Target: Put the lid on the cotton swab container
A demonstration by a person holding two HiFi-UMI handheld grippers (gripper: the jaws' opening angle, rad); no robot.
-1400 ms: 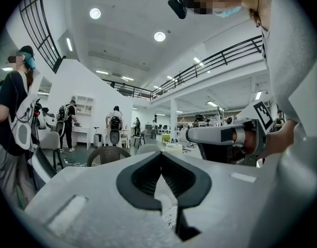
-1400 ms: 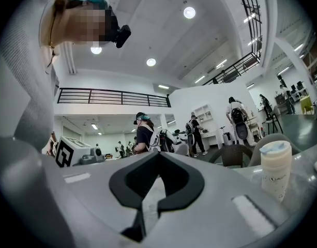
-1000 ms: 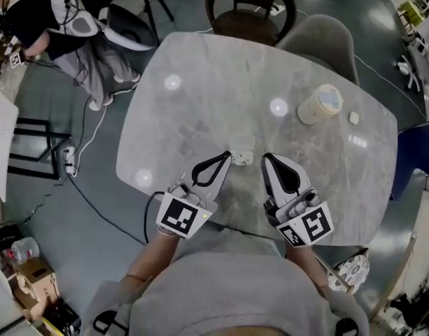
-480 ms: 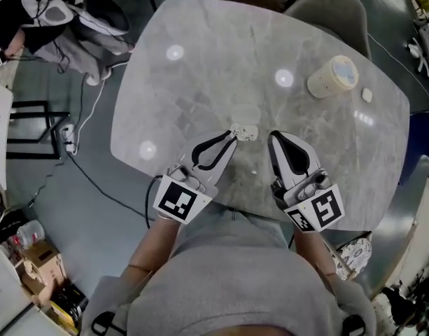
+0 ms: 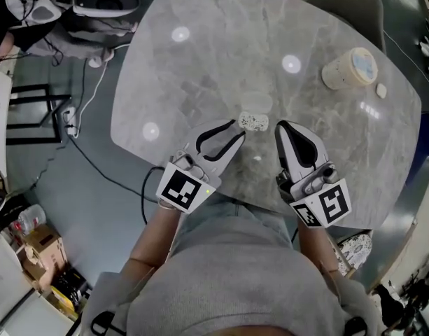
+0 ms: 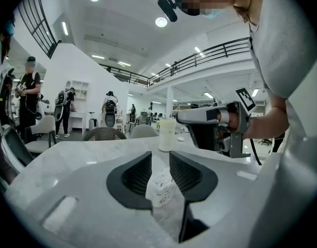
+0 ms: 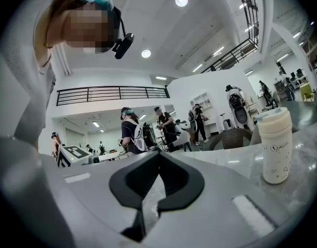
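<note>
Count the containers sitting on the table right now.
2. The cotton swab container lies near the front edge of the table, about mid-width. The cream lidded cup stands at the far right. The person's body covers the nearest edge, so another could be hidden there.

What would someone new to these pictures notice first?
Two hand-held grippers work at the near edge of the grey marble table. The left gripper, whose jaws have just been opening, has the small cotton swab container between them, while the right gripper beside it is shut and empty. A tall pale cup stands at the far right.
</note>
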